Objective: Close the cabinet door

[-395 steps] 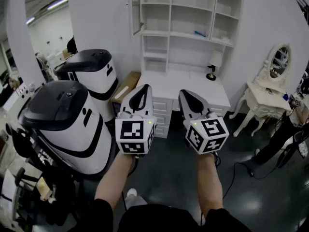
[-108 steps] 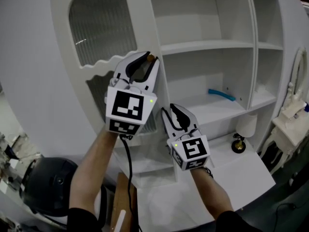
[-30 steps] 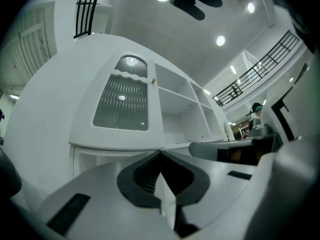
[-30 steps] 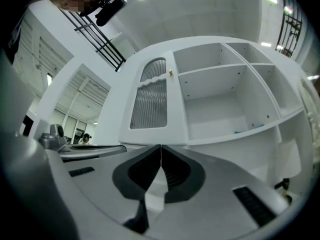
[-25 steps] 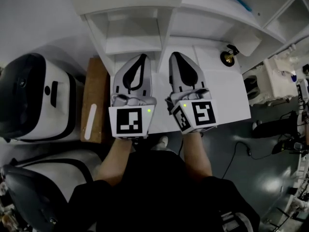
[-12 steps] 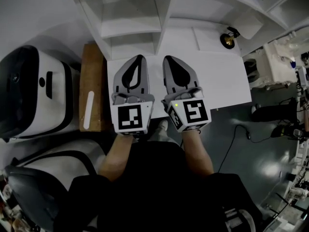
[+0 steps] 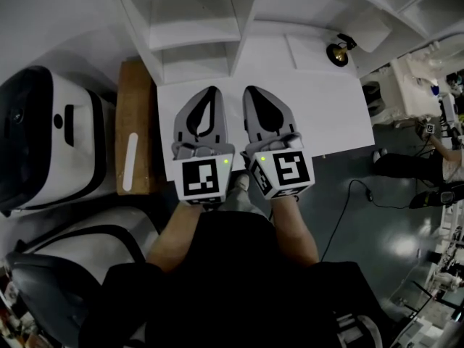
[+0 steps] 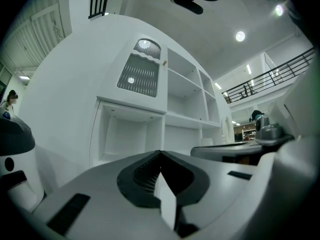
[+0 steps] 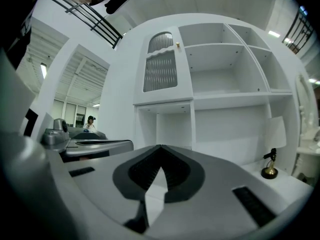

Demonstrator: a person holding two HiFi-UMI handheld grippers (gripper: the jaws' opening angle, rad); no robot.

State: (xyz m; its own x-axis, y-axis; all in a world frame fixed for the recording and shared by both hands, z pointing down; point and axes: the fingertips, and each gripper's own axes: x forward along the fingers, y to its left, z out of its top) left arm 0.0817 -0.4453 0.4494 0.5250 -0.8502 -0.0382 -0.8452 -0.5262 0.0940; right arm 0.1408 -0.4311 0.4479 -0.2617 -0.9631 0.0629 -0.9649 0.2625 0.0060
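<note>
Below cabinet door [image 9: 160, 69]: I hold left gripper [image 7: 210, 91], right gripper [image 7: 251, 90].
Jaws: both closed, empty.
Door: looks flush, closing seems done.
Next: just rest.

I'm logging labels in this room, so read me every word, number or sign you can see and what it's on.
No readable words or numbers anywhere.
The marker cube on the left tool and the one on the right tool carry only black-and-white square patterns, not letters.
The cabinet door shows no print.
</note>
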